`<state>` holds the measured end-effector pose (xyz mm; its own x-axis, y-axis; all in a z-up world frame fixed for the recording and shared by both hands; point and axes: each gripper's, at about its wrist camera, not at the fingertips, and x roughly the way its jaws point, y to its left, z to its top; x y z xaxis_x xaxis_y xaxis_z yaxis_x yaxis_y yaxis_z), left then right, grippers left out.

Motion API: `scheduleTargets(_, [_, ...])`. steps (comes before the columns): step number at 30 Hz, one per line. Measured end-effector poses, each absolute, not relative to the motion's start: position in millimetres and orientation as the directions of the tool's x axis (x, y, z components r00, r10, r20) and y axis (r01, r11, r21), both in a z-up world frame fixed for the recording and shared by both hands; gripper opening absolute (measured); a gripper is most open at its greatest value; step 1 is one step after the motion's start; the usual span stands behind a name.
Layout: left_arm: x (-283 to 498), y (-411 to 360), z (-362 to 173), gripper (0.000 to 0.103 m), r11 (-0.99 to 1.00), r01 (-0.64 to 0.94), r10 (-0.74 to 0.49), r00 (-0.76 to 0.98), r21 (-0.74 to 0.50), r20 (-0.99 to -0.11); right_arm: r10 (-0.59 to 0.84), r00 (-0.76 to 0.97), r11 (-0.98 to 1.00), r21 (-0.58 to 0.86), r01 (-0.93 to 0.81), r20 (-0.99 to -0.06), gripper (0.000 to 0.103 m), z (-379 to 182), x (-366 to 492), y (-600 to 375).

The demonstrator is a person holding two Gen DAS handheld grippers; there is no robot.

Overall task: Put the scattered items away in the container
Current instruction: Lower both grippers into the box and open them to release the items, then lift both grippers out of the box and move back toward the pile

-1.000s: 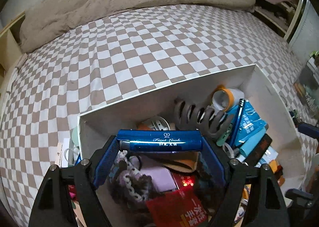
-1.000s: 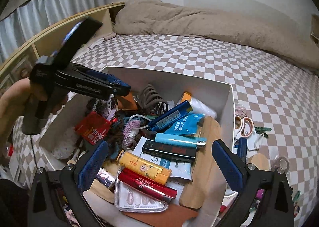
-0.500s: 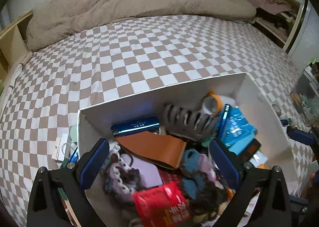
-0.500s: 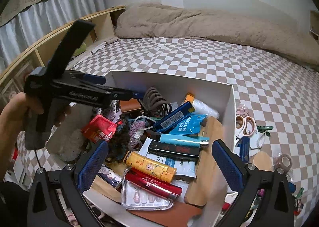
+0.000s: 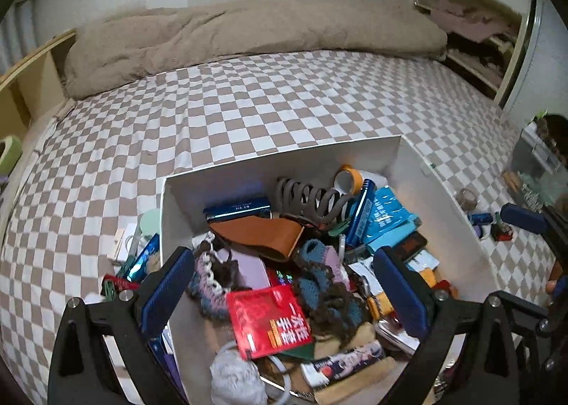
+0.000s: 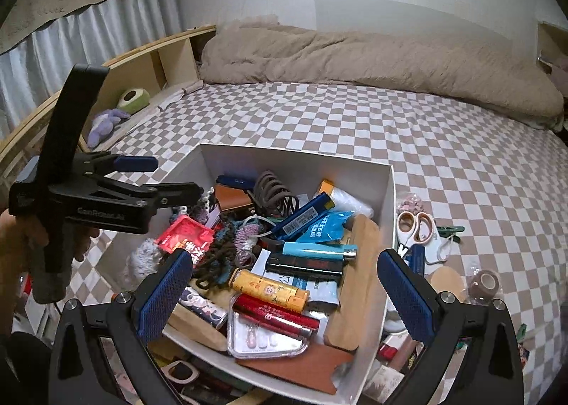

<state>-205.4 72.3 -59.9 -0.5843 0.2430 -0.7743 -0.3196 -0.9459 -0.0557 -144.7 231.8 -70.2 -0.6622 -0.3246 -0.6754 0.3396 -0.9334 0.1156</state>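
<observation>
Below, in the left wrist view, the left gripper (image 5: 284,293) hung with jaws just spread and empty over the white cardboard box (image 5: 284,156), where the glossy blue rectangular tube (image 5: 238,208) lay against the far wall beside a tan leather pouch (image 5: 259,232). From the right wrist view, the right gripper (image 6: 284,295) stood wide and empty above the box's crowded near end, while white-and-peach scissors (image 6: 420,227) lay outside on the checkered bedsheet (image 6: 461,174).

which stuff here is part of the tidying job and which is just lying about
Part of the job:
- white cardboard box, the container
- orange-handled scissors on the bed beside it
- brown tape roll, also outside

Just lying about:
- beige duvet
- purple plush toy on the wooden shelf
- checked bedsheet
</observation>
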Motion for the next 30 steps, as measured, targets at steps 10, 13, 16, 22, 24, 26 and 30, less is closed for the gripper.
scheduleTargets(10, [-168.1,56.6,-43.9,0.102,-0.952,-0.296,0.253,-0.617,-0.078,-0.745,-0.317,-0.693,-0.939,0.113,0.324,-0.647,0.103,-54.9,-123.6,237.1])
scheduleTargets(13, [-156.6,53.6,-40.3,0.102,-0.950,-0.298,0.265,-0.621,-0.090,-0.738,-0.309,-0.705,-0.942,0.105,0.318,-0.639,0.103,-50.7,-116.2,238.3])
scheduleTargets(16, [-144.3,52.3,-36.9,0.102,-0.950,-0.301,0.262,-0.635,-0.080,-0.727,-0.292,-0.719,-0.947,0.087,0.309,-0.631,0.103,-46.8,-107.9,240.3])
scheduleTargets(22, [-121.6,47.6,-31.5,0.102,-0.952,-0.298,0.257,-0.650,-0.071,-0.716,-0.258,-0.741,-0.958,0.065,0.279,-0.619,0.103,-42.2,-92.9,249.0])
scheduleTargets(24, [-114.7,45.8,-29.0,0.102,-0.954,-0.292,0.252,-0.663,-0.066,-0.705,-0.236,-0.751,-0.964,0.050,0.262,-0.617,0.103,-41.5,-88.0,253.2])
scheduleTargets(26, [-108.6,43.9,-27.2,0.102,-0.955,-0.288,0.250,-0.671,-0.065,-0.697,-0.221,-0.759,-0.967,0.037,0.252,-0.613,0.103,-41.3,-83.9,257.1])
scheduleTargets(30, [-99.9,40.6,-25.1,0.102,-0.957,-0.282,0.253,-0.676,-0.075,-0.692,-0.186,-0.781,-0.975,0.013,0.222,-0.596,0.103,-40.7,-74.1,265.8])
